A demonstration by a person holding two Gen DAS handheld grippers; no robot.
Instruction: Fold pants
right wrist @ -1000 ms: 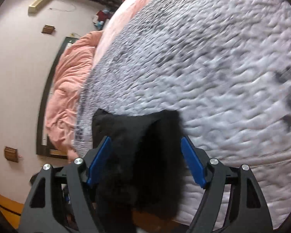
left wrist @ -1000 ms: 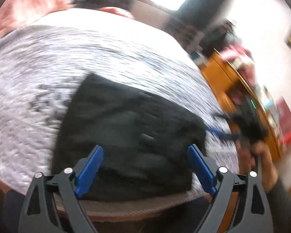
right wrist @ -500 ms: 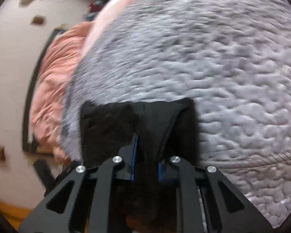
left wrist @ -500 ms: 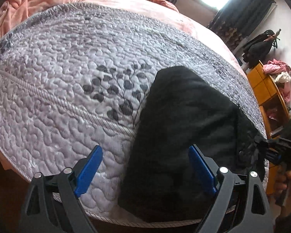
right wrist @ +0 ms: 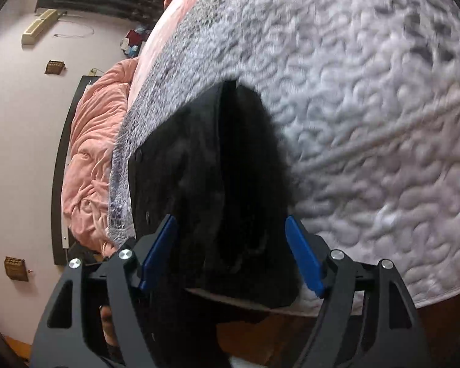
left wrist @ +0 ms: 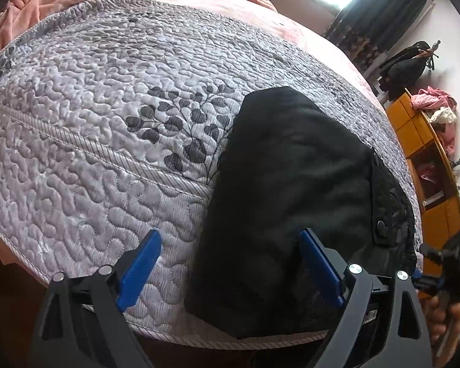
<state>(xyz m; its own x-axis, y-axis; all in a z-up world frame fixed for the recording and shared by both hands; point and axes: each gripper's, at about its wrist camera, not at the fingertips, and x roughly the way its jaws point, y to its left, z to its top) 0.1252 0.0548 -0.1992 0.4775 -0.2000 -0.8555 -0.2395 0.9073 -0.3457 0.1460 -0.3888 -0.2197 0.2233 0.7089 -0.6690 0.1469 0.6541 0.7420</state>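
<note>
While the black pants (left wrist: 291,190) lie folded on the grey quilt (left wrist: 107,116) at the near edge of the bed, the left gripper (left wrist: 230,263) angles steeply down over them, its 2 blue fingers (left wrist: 141,260) wide apart and holding nothing. The right gripper (right wrist: 230,251) tilts down from the pants' other side, jaws opening, cloth between but unpressed.
</note>
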